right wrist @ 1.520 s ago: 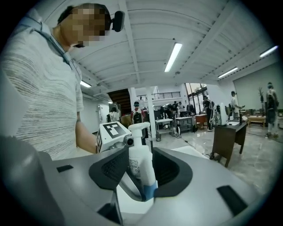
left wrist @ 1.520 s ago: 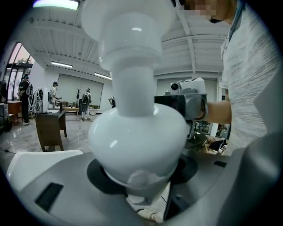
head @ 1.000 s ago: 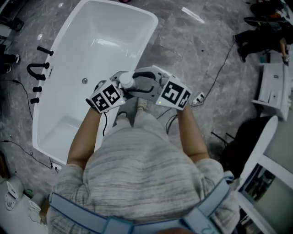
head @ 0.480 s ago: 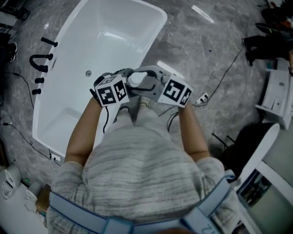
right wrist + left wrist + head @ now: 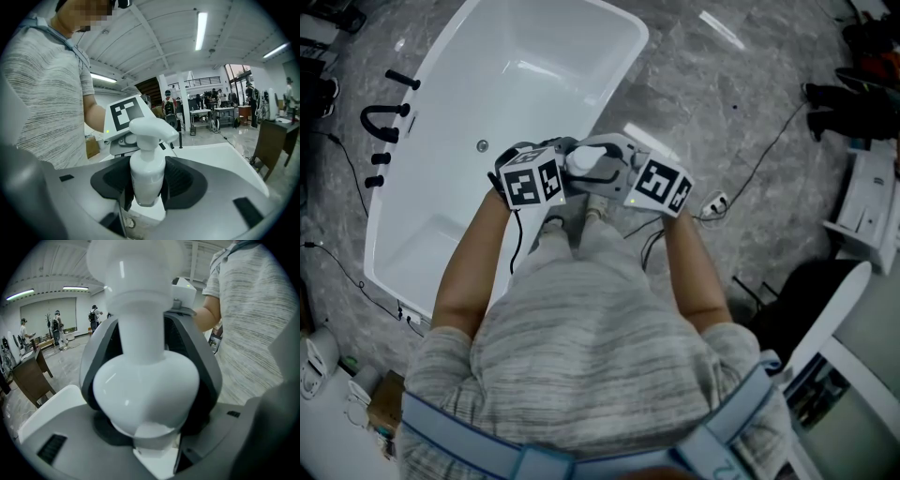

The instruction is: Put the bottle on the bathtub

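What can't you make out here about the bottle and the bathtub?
Base of the bottle: head view, hidden by the left gripper and right gripper, so its gap to the bathtub rim is unclear.
Its pump top: left gripper view, cut off by the upper edge.

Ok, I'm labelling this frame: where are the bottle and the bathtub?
bottle (image 5: 146, 180): right gripper view, on its white body.
bathtub (image 5: 534, 84): head view, on its bare inner floor.

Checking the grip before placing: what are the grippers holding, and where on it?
One white pump bottle. The left gripper and the right gripper both clamp its body, below the pump head.
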`<state>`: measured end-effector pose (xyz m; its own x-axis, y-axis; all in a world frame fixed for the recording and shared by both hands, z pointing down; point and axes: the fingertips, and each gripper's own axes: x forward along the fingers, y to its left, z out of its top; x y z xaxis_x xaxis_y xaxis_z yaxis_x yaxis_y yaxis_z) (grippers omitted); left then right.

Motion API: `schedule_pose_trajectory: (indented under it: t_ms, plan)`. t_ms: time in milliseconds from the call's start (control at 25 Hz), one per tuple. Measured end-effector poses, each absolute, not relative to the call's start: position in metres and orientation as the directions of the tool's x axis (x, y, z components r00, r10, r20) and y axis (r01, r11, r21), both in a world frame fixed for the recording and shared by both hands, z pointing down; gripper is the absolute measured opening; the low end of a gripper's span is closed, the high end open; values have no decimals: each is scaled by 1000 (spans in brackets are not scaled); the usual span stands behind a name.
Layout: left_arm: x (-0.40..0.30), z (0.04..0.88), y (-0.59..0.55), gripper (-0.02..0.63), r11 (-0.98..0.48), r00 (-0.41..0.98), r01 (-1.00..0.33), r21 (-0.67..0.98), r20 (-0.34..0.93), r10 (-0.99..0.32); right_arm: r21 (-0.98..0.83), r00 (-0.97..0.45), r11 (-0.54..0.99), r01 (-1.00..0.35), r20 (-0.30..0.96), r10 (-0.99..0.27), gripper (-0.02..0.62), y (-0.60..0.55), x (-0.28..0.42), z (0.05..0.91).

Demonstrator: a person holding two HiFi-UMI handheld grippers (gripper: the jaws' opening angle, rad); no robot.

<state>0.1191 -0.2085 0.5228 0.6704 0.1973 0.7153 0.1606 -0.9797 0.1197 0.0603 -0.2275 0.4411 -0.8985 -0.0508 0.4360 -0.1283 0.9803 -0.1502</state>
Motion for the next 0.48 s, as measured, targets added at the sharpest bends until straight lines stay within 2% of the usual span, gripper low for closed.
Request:
schedule_pose_trajectory:
  t_ms: [160,320,480]
  plan:
    - [118,531,-212,241,-981,684,148,124,704,192,-178,-910,975,-134,411,-50,212,-233,56,450]
    - [118,537,-216,241,-985,711,119,123,682,171,-176,-898,979,-108,440,-20,212,-234,56,457]
    - [118,542,-225,242,-991,740,63,114,662,123,-181,-902,974,-138,428,-48,212,-240,54,463]
